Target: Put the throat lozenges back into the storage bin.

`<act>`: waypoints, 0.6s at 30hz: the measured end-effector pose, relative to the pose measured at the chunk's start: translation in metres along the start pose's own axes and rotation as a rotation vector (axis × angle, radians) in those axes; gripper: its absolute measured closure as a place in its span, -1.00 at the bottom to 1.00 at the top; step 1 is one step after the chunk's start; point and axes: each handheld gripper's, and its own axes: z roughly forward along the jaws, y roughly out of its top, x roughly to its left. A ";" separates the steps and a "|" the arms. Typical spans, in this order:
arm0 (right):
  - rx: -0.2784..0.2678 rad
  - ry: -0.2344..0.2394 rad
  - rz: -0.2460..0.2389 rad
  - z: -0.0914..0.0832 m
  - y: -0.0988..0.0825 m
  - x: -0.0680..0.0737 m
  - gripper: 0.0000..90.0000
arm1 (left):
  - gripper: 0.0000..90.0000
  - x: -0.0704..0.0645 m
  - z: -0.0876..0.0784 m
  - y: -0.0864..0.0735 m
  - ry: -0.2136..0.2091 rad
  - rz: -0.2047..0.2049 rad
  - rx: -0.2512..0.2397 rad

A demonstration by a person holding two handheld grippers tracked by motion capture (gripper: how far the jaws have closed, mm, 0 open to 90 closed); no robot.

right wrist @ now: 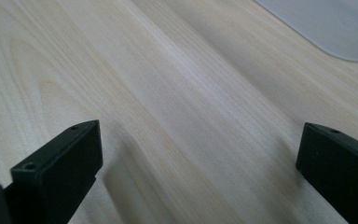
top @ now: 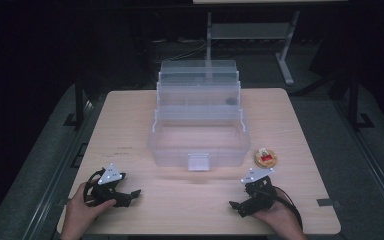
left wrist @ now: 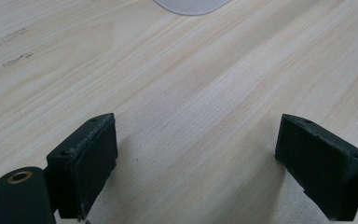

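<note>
1. The left gripper (top: 128, 196) rests low on the pale wooden tabletop (top: 130, 125), near its front edge, fingers (left wrist: 81, 163) spread wide with nothing but bare wood between them.
2. The right gripper (top: 237, 206) lies opposite it, fingers (right wrist: 58, 175) likewise wide apart and empty; both tips point inward, seemingly a ready pose.
3. The clear plastic stepped organiser box (top: 198, 120) stands open at the tabletop's centre, its tiers rising rearward, probably so each compartment can be reached from the front.
4. The small round tan disc with a red-and-white top (top: 265, 158) lies just right of the box's front corner, nearest the right gripper, so that hand seems best placed to fetch it.
</note>
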 end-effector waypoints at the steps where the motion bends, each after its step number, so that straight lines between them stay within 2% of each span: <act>1: 0.000 0.000 0.000 0.000 0.000 0.000 -1.00 | -0.74 0.000 0.000 0.000 0.000 0.000 0.000; 18: -0.008 0.016 0.002 -0.018 0.004 -0.003 -0.99 | -0.74 0.000 0.000 0.000 0.000 0.000 0.000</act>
